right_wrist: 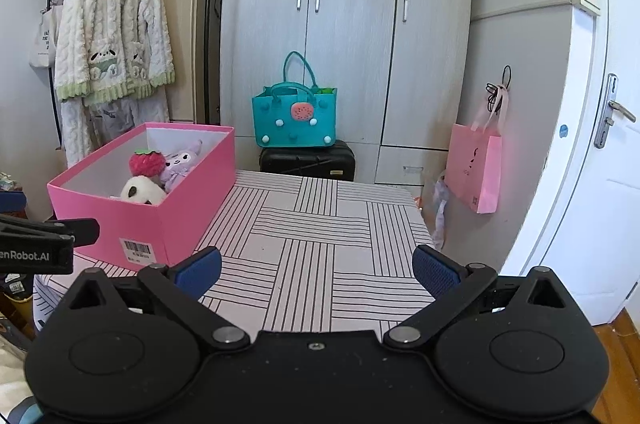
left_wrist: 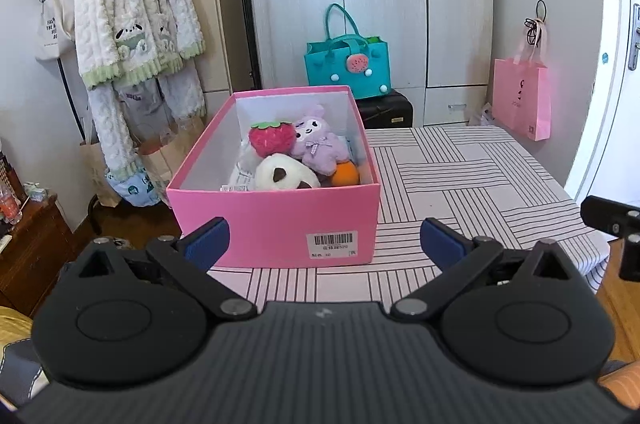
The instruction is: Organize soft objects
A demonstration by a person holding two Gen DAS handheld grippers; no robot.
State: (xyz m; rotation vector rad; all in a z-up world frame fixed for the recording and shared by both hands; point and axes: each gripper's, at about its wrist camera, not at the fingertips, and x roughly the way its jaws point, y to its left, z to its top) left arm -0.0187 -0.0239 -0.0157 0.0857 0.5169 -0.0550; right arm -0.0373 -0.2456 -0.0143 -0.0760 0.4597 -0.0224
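Soft toys [left_wrist: 298, 156] heaped in the pink box [left_wrist: 276, 220] on the table's left; both left gripper [left_wrist: 325, 242] and right gripper [right_wrist: 317, 270] spread, empty, near; probably finished, so withdraw without nudging it.

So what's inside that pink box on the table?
The pink box holds soft toys: a red strawberry, a purple bunny, a white plush with brown patches and an orange ball. Whatever lies beneath them is covered, apart from some white packaging.
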